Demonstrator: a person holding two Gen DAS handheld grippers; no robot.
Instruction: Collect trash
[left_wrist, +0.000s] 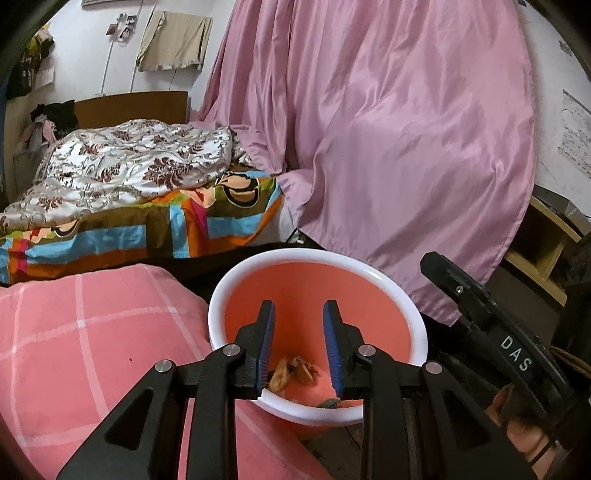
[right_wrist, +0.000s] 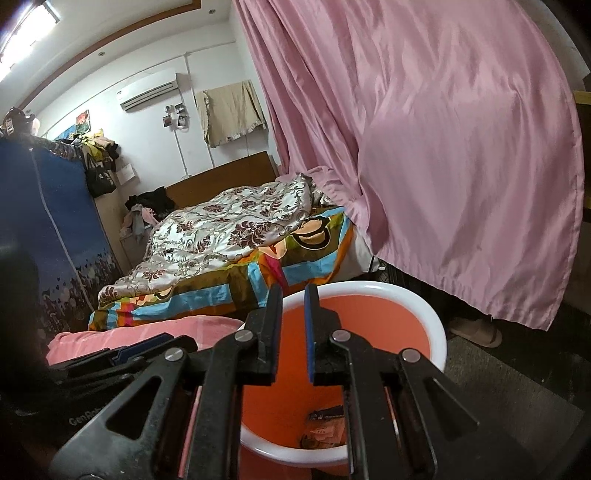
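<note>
Trash (left_wrist: 291, 373) lies in orange bin (left_wrist: 406, 295); both grippers (left_wrist: 299, 314) (right_wrist: 293, 295) narrow, empty.

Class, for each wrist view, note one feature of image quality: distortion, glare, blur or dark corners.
Left wrist view: fisheye bends the pink curtain and darkens the corners; the bin is sharp. Right wrist view: the ceiling light glares at top left, a dark blur fills the lower left, and the walls curve.
</note>
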